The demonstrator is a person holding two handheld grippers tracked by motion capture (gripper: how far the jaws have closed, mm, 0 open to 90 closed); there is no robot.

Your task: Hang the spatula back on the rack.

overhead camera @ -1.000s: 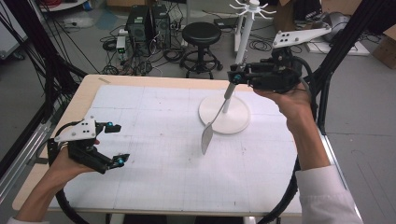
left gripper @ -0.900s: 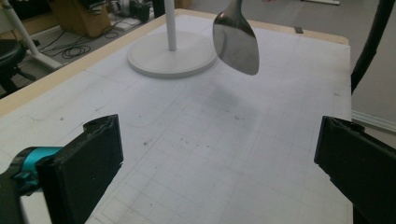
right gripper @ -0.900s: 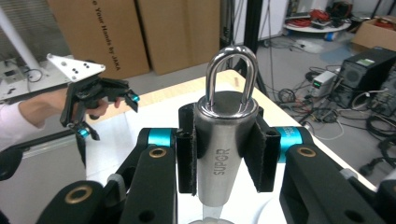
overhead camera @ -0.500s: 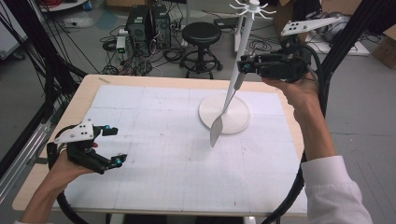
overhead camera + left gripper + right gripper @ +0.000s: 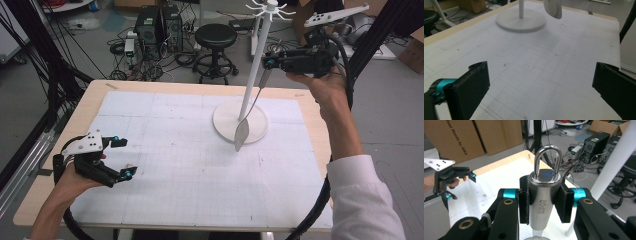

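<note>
Black jaws of the left gripper (image 5: 122,157) stand wide apart with nothing between them, low over the white gridded mat (image 5: 180,165) at the table's near left. Farther right, the white rack (image 5: 256,60) rises from its round base. The right gripper (image 5: 270,62) is clenched on the steel handle of the utensil (image 5: 242,134), hanging blade-down beside the pole above the base.

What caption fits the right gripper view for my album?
Right gripper clamps a steel utensil handle marked SUPOR, its hanging loop pointing up.
</note>
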